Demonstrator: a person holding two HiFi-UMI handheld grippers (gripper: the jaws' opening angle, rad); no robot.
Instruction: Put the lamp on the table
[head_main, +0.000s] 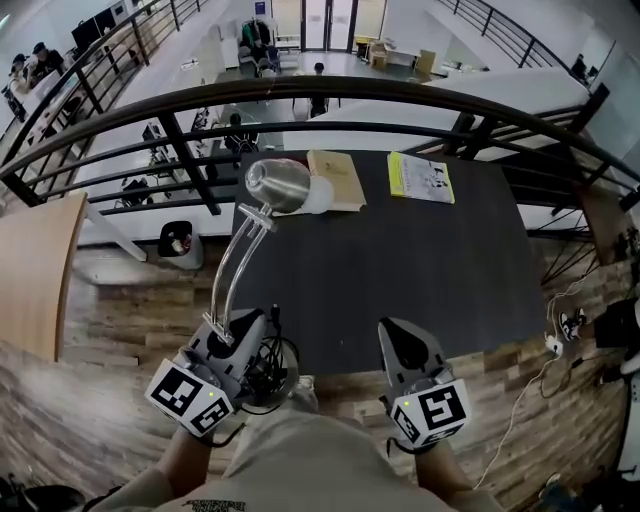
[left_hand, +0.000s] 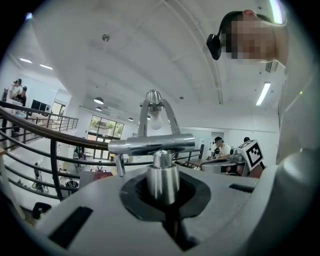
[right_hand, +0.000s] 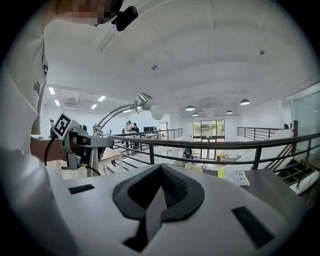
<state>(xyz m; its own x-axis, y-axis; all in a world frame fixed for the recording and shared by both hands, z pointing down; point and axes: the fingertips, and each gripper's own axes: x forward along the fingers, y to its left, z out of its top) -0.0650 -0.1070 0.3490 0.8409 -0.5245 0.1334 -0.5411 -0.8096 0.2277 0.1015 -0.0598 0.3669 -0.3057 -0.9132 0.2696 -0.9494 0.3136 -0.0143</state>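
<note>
A silver desk lamp (head_main: 276, 186) with twin curved arms leans up over the near left corner of the dark table (head_main: 400, 270), its bulb end above the table's far left. My left gripper (head_main: 236, 328) is shut on the lamp's chrome lower post (left_hand: 162, 176), just off the table's near edge; the lamp's foot is hidden. From the right gripper view the lamp (right_hand: 146, 103) rises out of the left gripper (right_hand: 75, 142). My right gripper (head_main: 405, 352) hovers at the table's near edge, shut and empty (right_hand: 157, 200).
A tan book (head_main: 338, 180) and a yellow booklet (head_main: 420, 177) lie at the table's far edge. A black railing (head_main: 400, 92) runs behind it over an open lower floor. A bin (head_main: 180, 243) stands left, a wooden panel (head_main: 35, 270) further left, cables (head_main: 560, 345) on the right.
</note>
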